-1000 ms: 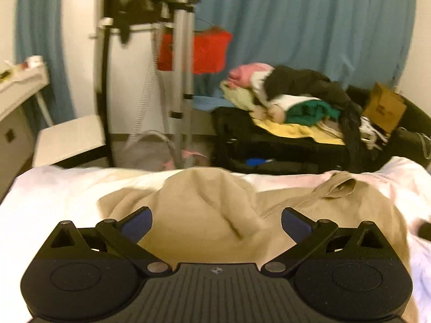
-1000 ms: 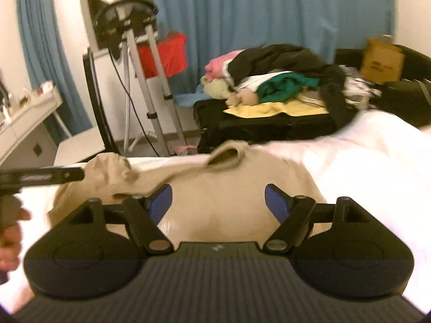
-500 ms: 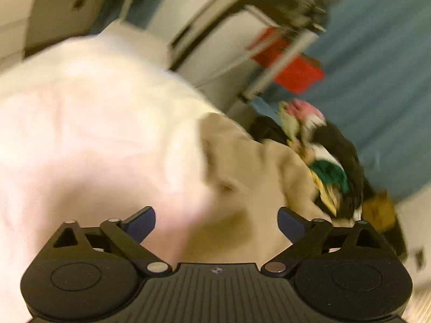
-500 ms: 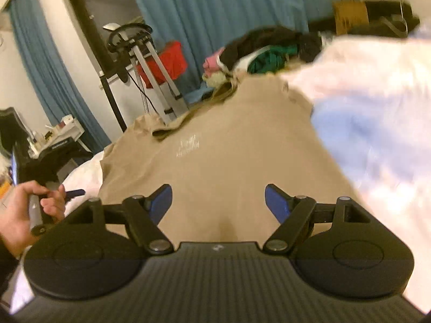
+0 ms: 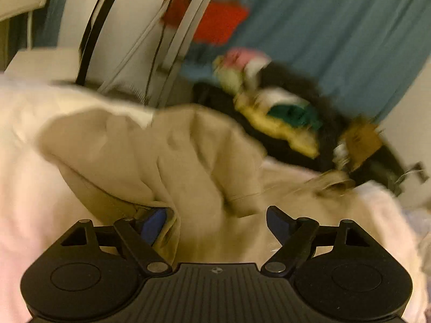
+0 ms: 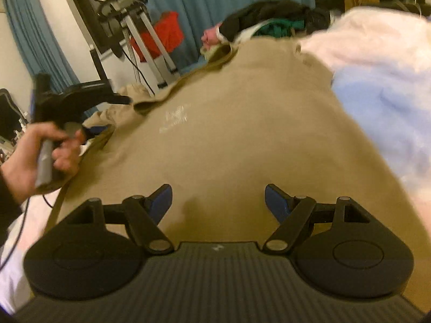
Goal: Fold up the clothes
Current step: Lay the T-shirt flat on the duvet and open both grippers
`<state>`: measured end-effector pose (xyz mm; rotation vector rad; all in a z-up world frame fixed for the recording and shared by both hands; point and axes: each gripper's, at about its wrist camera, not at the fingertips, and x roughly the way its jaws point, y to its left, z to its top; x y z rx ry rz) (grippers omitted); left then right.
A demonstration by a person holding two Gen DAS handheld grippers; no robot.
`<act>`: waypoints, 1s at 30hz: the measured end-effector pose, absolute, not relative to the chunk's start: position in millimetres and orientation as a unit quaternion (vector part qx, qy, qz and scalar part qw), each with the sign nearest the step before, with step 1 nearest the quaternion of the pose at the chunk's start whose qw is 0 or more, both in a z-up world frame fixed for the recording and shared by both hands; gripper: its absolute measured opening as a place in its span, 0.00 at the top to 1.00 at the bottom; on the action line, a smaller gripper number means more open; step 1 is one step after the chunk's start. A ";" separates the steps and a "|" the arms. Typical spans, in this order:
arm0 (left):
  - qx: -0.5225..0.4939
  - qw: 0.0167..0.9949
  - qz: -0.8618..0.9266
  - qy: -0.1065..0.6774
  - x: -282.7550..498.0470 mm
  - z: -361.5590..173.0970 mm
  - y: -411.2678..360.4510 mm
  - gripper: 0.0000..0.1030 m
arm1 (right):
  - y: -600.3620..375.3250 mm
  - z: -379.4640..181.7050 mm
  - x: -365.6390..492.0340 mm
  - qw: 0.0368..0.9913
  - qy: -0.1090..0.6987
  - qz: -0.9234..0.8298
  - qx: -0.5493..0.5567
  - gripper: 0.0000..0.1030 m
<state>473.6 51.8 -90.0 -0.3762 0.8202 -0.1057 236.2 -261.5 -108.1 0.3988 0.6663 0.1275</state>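
A tan hooded sweatshirt (image 6: 242,134) lies spread on the white bed sheet (image 6: 382,43), its small white chest print (image 6: 175,118) facing up. My right gripper (image 6: 218,202) hovers open low over the flat body of the garment, nothing between its fingers. In the left wrist view the sweatshirt (image 5: 188,156) is bunched in folds. My left gripper (image 5: 215,223) is open there, and its left pad (image 5: 153,224) is tucked under a fold at the cloth's edge. In the right wrist view, a hand (image 6: 54,148) holds the left gripper (image 6: 98,131) at the garment's left edge.
Beyond the bed a black suitcase carries a pile of mixed clothes (image 5: 285,113). A tripod (image 6: 145,35) and a red bag (image 5: 218,21) stand before blue curtains (image 5: 336,27). A cardboard box (image 5: 361,140) sits at the far right. A cable (image 6: 16,231) trails over the sheet.
The left gripper swung from the bare sheet back onto the sweatshirt's bunched left edge, its left pad now under a fold. The right gripper dropped slightly closer to the cloth.
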 end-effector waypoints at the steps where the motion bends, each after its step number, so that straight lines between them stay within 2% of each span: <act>1: -0.176 0.894 -0.034 0.411 481.5 -92.5 47.3 0.24 | -261.9 -111.5 239.2 0.923 0.327 0.060 0.195 0.24; 8: -0.113 0.916 0.012 0.386 464.5 -69.9 44.7 0.27 | -263.8 -115.3 248.8 0.926 0.318 0.062 0.193 0.23; 19: -0.150 0.920 0.087 0.352 381.2 -43.7 119.4 0.28 | -257.1 -102.5 232.1 0.933 0.305 0.056 0.181 0.24; 23: -0.133 0.930 0.038 0.340 379.8 -33.4 88.1 0.28 | -256.3 -96.7 217.3 0.936 0.298 0.054 0.177 0.24; 30: -0.002 0.918 0.046 0.394 434.5 -65.8 -7.2 0.28 | -257.1 -98.3 213.1 0.938 0.296 0.052 0.174 0.24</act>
